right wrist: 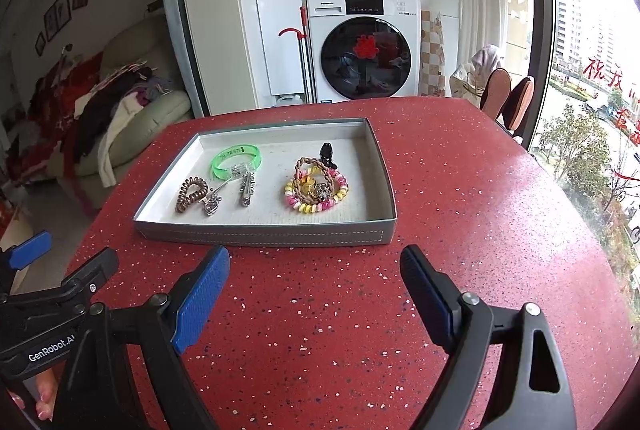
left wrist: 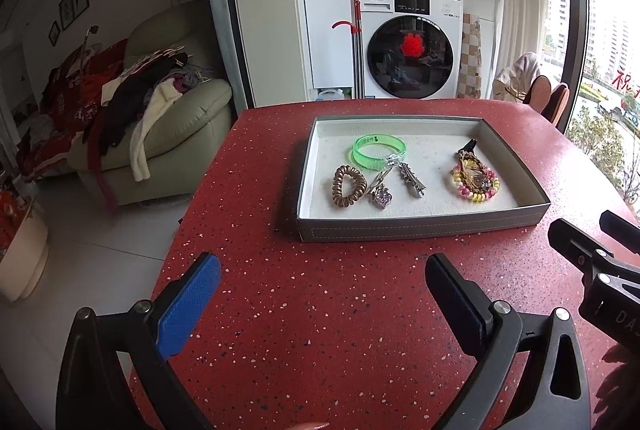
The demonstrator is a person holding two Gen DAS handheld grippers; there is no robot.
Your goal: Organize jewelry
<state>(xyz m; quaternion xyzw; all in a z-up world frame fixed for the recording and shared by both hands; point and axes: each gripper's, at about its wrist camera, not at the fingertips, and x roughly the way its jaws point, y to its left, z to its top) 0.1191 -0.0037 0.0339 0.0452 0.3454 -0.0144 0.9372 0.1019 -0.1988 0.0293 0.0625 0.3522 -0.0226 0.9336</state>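
Note:
A shallow grey tray [left wrist: 420, 228] [right wrist: 264, 233] sits on the red speckled table. In it lie a green bangle [left wrist: 378, 151] [right wrist: 236, 161], a brown coil hair tie [left wrist: 349, 185] [right wrist: 192, 194], a silver heart charm [left wrist: 380, 194] [right wrist: 212, 203], a silver hair clip [left wrist: 412, 179] [right wrist: 245, 189], a pink and yellow coil tie with a braided ring [left wrist: 477, 179] [right wrist: 316, 187] and a black clip [left wrist: 468, 145] [right wrist: 327, 153]. My left gripper [left wrist: 322, 294] is open and empty, in front of the tray. My right gripper [right wrist: 314, 286] is open and empty, also in front of the tray.
The table [left wrist: 320, 330] [right wrist: 460, 230] ends at the left, with white floor below. A green armchair [left wrist: 168, 133] piled with clothes stands left. Stacked washing machines [left wrist: 408, 41] stand behind. A window is at the right.

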